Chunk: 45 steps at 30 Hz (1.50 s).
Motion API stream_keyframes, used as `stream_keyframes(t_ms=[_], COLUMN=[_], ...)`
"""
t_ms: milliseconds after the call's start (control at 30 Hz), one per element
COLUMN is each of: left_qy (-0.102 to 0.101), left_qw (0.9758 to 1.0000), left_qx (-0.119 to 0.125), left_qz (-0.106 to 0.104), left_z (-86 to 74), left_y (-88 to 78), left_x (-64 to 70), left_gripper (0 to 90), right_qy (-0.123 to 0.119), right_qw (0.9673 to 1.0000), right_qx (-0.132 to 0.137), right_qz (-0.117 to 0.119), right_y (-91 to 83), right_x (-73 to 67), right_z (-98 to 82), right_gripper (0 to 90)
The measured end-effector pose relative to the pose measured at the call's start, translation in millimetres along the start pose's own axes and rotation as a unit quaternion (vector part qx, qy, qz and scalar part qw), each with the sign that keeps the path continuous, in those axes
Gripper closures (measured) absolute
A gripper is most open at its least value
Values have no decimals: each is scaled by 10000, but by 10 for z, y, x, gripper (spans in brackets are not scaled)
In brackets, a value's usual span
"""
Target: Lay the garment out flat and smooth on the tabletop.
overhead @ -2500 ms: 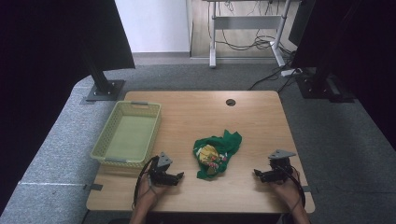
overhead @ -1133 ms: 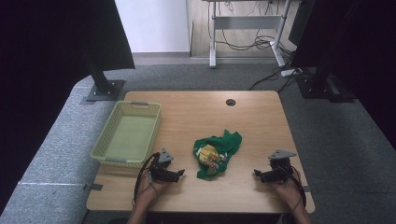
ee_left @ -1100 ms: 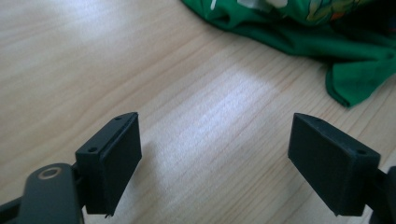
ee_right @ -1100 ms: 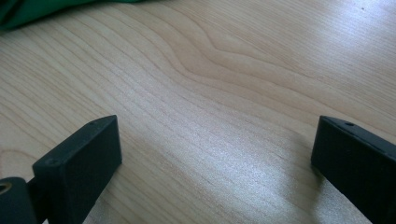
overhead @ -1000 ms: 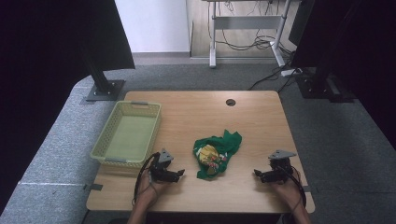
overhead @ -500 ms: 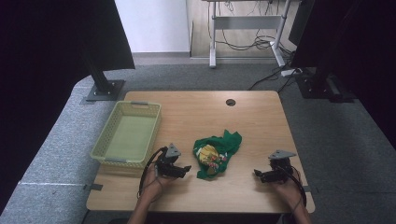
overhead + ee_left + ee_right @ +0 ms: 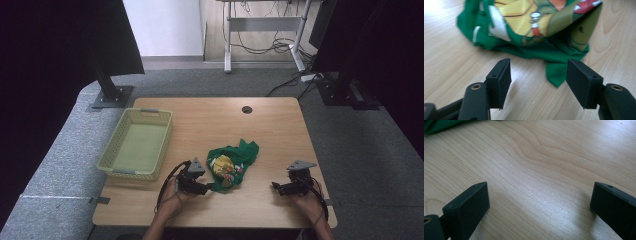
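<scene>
A crumpled green garment [image 7: 231, 162] with a yellow cartoon print lies on the wooden table [image 7: 210, 125], near its front middle. My left gripper [image 7: 207, 189] is at the garment's near left edge. In the left gripper view its jaws [image 7: 539, 72] have just been closing and still stand apart. A green corner of the garment [image 7: 555, 73] lies on the wood between them, and the pads do not press on it. My right gripper [image 7: 274, 186] rests open near the front right, apart from the cloth. Its jaws [image 7: 539, 200] are wide over bare wood.
A pale yellow-green plastic basket [image 7: 128, 172] stands at the table's left side, just left of my left hand. A round cable hole [image 7: 247, 109] sits near the far edge. Bare wood stretches between the garment and the right gripper. Grey carpet surrounds the table.
My left gripper has moved right, up to the garment's edge. The right gripper and the garment have not moved.
</scene>
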<state>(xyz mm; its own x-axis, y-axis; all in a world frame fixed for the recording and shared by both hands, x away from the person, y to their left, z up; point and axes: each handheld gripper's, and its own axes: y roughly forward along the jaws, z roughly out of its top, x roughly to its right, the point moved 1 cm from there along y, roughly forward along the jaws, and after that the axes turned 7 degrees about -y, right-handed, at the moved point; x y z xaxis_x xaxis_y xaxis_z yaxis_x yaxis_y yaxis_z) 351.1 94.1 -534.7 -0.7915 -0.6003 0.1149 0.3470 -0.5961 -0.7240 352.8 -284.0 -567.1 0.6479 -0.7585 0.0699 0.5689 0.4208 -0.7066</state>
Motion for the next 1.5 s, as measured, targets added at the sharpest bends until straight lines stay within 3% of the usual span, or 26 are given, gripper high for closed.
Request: stream_keyframes(t_ms=[133,167,300,367,433,533,600,633,733,800,1000,1033,1333,1400,1500], left_qy=[114,221,283,340,335,291,288,288,309,310,309,307,302,304,304], left_qw=[9998,9994,9988,9980,9982,9981,9980,9980,9979,9980,9979,9980,9979,9978,9978], left_qx=[-115,-255,-390,-510,-487,-515,-523,-523,-524,-512,-515,-514,-520,-531,-531], left_qz=[-80,-115,-128,-132,-133,-163,-185,-185,-203,-210,-223,-225,-243,-251,-251], left_z=[5,11,17,7,6,12,12,12,8,8,4,3,-6,-3,-3], left_y=[43,80,112,148,149,144,143,143,142,139,132,130,119,119,119], left_x=[45,88,118,144,148,143,139,139,141,140,134,131,112,107,107], left_gripper=[429,454,480,566,589,735,735,787,822,834,837,837,836,836,836], right_qy=[-20,-23,-30,-54,-61,-76,-75,-75,-63,-156,-281,-457,-577,-701,-788], right_qw=[10000,10000,10000,9999,9999,9998,9998,9998,9997,9995,9990,9981,9969,9957,9946], right_qx=[-13,-34,-46,-74,-85,-133,-142,-142,-132,-107,-115,-176,-218,-184,-196], right_qz=[19,31,40,75,89,109,135,135,177,256,314,385,496,578,643], right_y=[1,2,4,5,3,-10,-14,-14,-24,-60,-56,-19,42,83,112], right_x=[-1,-6,-8,-12,-12,-4,1,1,10,30,29,32,43,21,3], right_z=[7,16,22,39,44,64,74,74,99,244,346,482,628,766,828], right_gripper=[23,29,32,51,64,117,136,136,150,215,240,268,287,302,307])
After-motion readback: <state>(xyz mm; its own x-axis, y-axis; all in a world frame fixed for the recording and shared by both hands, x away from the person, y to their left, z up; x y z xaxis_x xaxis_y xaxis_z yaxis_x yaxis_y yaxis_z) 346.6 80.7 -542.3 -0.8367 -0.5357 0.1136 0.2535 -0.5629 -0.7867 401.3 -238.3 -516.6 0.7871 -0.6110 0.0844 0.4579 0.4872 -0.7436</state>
